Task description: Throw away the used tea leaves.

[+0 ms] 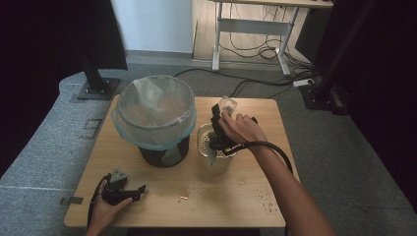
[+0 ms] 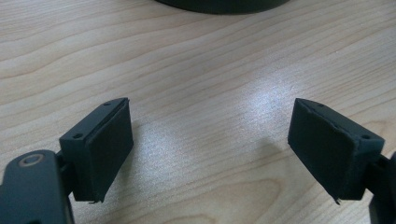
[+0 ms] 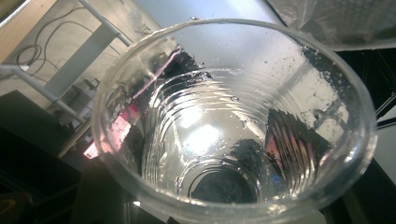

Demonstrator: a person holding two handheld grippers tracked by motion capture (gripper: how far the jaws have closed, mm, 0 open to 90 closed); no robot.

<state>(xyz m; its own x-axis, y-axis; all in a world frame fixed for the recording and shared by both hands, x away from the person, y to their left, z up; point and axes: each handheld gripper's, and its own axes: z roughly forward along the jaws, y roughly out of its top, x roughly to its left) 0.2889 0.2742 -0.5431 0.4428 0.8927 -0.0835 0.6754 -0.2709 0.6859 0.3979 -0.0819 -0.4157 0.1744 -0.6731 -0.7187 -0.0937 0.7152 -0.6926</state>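
At the near left corner of the wooden surface [image 1: 162,206], the left tool [image 1: 139,191] lies in the person's left hand [image 1: 103,209], well apart from everything else. In the left gripper view its jaws stand wide apart with nothing between them, only bare wood below.

Behind it stands a dark bin [image 1: 163,155] lined with a pale bag [image 1: 155,110] folded over its rim.

Just right of the bin sits a metal pot [image 1: 209,147]. Above the pot, the right hand [image 1: 243,129] holds the right tool [image 1: 219,114], which is clamped on a clear plastic cup [image 1: 227,104]. The right gripper view looks straight into the cup [image 3: 233,126]: its wall is wet with droplets, and the dark pads show through the sides. Whether the cup touches the pot cannot be told.

Small crumbs [image 1: 268,204] lie scattered on the surface near the right forearm.
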